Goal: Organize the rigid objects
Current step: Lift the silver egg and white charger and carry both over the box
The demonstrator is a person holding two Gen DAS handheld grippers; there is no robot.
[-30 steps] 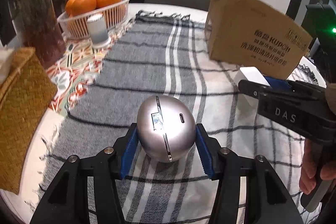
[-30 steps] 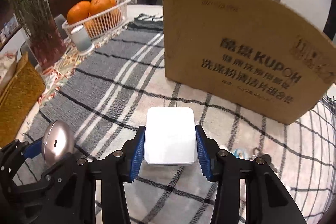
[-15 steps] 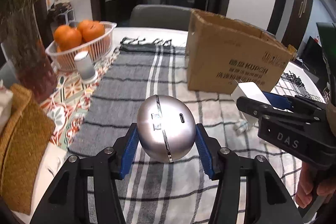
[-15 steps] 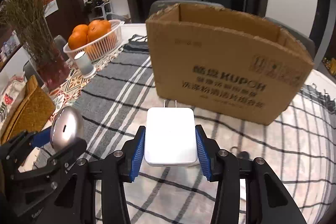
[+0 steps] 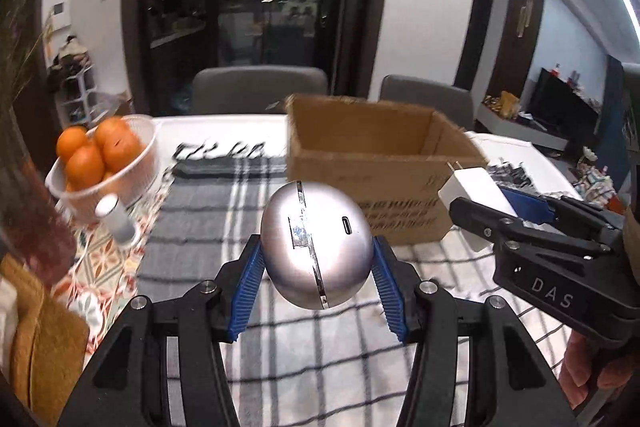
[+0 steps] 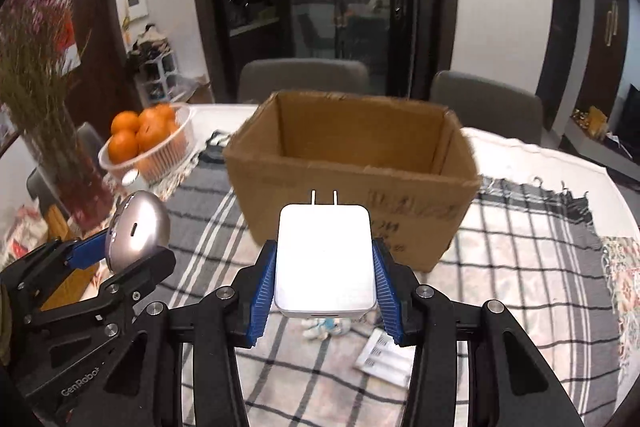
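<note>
My left gripper [image 5: 318, 267] is shut on a silver egg-shaped device [image 5: 316, 243] and holds it above the checked cloth, short of the open cardboard box [image 5: 376, 183]. My right gripper [image 6: 325, 275] is shut on a white wall charger [image 6: 325, 263] with its two prongs pointing at the box [image 6: 352, 179]. Both are lifted to about the height of the box rim. The right gripper with the charger [image 5: 470, 191] shows at the right of the left wrist view. The left gripper with the silver device [image 6: 138, 231] shows at the left of the right wrist view.
A white basket of oranges [image 5: 100, 163] and a small white cylinder [image 5: 118, 221] stand at the left. A vase of dried flowers [image 6: 44, 115] and a woven mat [image 5: 40, 339] are further left. Small packets [image 6: 382, 359] lie on the cloth under the right gripper. Chairs stand behind the table.
Both grippers have risen from the cloth with their objects still held. The box's open top and inside have come into view.
</note>
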